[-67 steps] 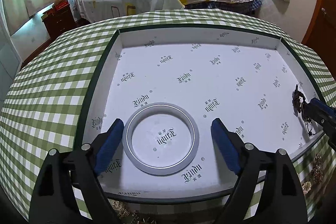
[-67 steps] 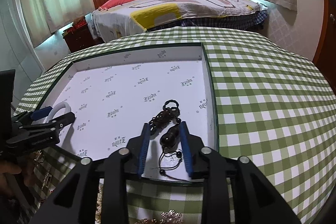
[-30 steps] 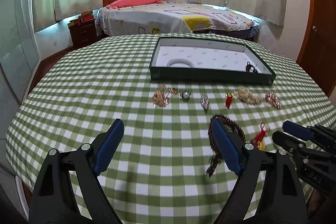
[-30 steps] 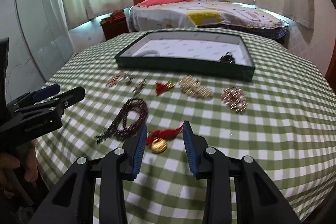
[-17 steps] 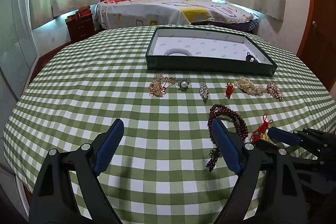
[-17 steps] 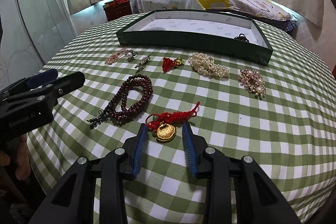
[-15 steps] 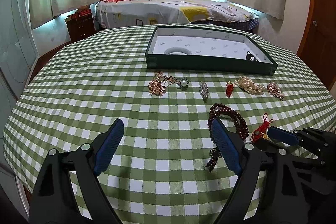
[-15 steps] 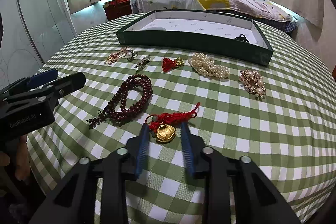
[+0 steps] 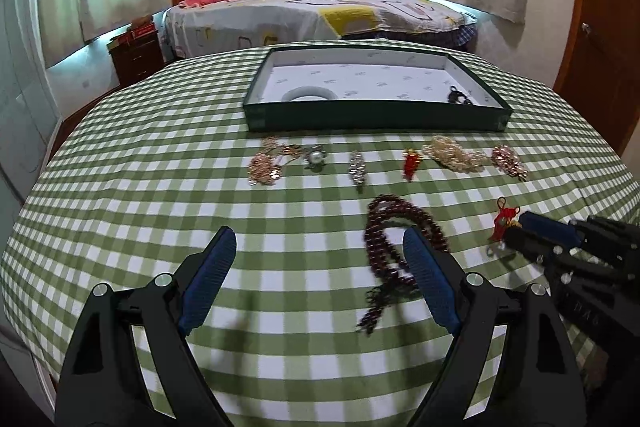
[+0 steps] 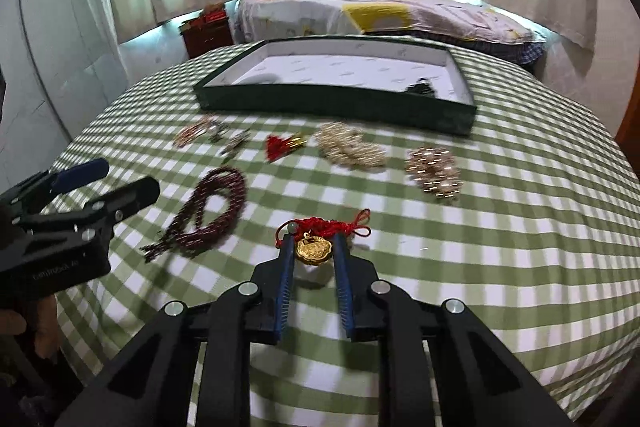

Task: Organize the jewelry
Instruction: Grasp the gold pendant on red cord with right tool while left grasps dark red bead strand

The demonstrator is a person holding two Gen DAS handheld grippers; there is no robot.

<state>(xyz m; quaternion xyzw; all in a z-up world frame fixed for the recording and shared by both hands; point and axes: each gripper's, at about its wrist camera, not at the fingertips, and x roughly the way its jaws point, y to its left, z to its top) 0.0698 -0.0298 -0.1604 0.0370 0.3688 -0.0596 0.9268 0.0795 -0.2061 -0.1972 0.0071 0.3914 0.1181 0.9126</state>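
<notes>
A gold lock pendant (image 10: pixel 314 251) on a red knotted cord (image 10: pixel 325 225) lies on the green checked cloth. My right gripper (image 10: pixel 313 246) straddles the pendant, its fingers narrowed close on either side; it also shows in the left wrist view (image 9: pixel 520 231). A dark red bead bracelet (image 9: pixel 394 227) lies just beyond the right finger of my left gripper (image 9: pixel 318 247), which is wide open and empty. The green tray (image 9: pixel 376 113) at the far side holds a white bangle (image 9: pixel 308 93) and a dark bead piece (image 9: pixel 458 95).
A row of loose pieces lies before the tray: rose-gold chain (image 9: pixel 266 163), pearl brooch (image 9: pixel 316 157), silver clip (image 9: pixel 357 167), red tassel (image 9: pixel 411 163), pearl strand (image 9: pixel 454 155), gold cluster (image 9: pixel 508 161). A bed and a night stand stand behind the round table.
Both grippers left the tray and drew back to the near side of the table. My right gripper has moved forward over the gold pendant and its fingers have narrowed around it.
</notes>
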